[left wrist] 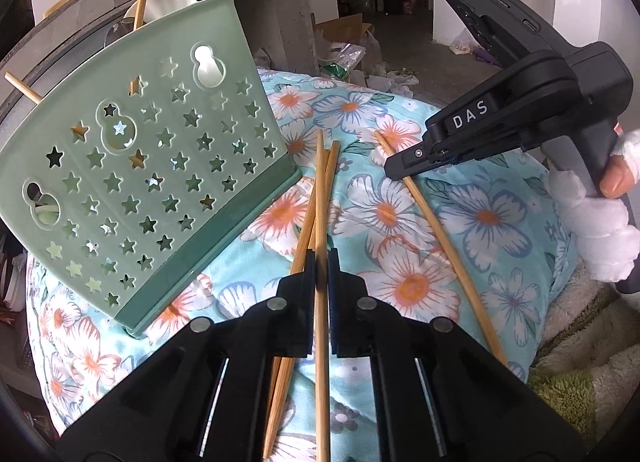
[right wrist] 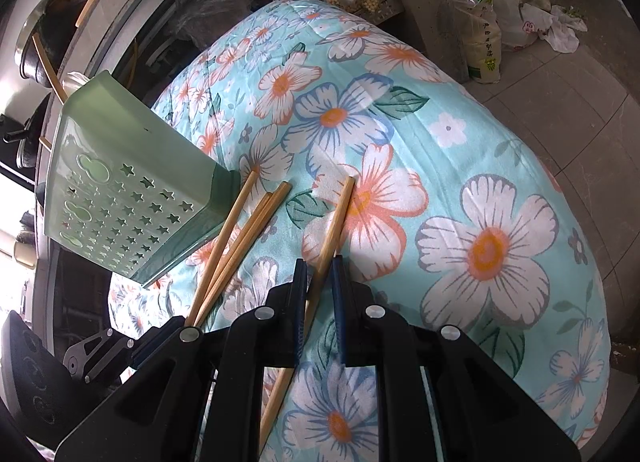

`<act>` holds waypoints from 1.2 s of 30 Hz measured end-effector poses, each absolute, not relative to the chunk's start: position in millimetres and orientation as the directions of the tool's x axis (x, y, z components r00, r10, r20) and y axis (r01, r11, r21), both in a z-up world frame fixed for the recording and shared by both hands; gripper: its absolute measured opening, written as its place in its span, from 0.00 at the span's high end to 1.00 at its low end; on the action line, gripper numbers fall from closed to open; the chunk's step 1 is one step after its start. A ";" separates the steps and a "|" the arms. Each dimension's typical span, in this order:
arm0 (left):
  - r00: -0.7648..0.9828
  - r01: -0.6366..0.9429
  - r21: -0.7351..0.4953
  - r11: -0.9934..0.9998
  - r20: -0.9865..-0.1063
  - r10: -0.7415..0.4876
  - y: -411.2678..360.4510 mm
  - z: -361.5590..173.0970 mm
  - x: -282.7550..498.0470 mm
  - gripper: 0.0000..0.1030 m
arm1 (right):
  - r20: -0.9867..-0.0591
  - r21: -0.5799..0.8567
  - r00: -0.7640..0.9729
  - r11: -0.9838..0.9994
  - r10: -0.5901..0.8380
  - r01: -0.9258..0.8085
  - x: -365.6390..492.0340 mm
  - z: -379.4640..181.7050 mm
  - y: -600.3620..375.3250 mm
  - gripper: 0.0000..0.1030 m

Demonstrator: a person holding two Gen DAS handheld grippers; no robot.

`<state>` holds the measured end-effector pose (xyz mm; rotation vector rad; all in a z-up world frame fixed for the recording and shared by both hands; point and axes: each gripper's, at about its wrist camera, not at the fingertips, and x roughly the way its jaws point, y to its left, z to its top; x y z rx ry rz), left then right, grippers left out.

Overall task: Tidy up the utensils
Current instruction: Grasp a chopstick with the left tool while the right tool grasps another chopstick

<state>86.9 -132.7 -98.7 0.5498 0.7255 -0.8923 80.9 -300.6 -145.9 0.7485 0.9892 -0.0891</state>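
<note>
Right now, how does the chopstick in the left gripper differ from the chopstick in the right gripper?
The chopstick in the left gripper lies against two loose chopsticks near the green holder; the chopstick in the right gripper lies alone on the floral cloth, farther from the holder. Both are plain bamboo with jaws shut on them.

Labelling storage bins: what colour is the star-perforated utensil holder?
Pale green plastic utensil holder, clearest in left wrist view.

Your left wrist view looks steeply down, close over the floral quilt (left wrist: 420,221); your right does likewise. Both share the green holder (left wrist: 152,149) at ten o'clock.
</note>
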 end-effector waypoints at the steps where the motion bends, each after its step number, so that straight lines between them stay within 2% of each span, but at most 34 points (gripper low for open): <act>1: 0.411 0.847 0.115 0.519 -0.760 -0.504 -132.4 -97.0 87.0 0.95 | -0.782 0.532 0.567 0.750 0.257 0.393 81.0 -145.9 -300.6 0.88; 10: 0.276 0.876 -0.016 0.482 -0.803 -0.528 -138.4 -103.4 82.7 0.95 | -0.782 0.533 0.567 0.749 0.259 0.393 81.1 -146.1 -300.8 0.88; 15: 0.241 0.877 -0.042 0.479 -0.824 -0.513 -140.3 -112.3 84.3 0.95 | -0.781 0.535 0.567 0.748 0.261 0.393 81.3 -146.3 -300.8 0.88; 20: 0.209 0.868 -0.093 0.489 -0.823 -0.528 -140.0 -113.6 88.4 0.87 | -0.780 0.537 0.568 0.746 0.263 0.393 81.3 -146.6 -301.3 0.88; 36: 0.167 0.865 -0.109 0.490 -0.858 -0.486 -188.3 -119.3 127.4 0.86 | -0.757 0.589 0.578 0.701 0.305 0.403 80.3 -151.8 -309.3 0.89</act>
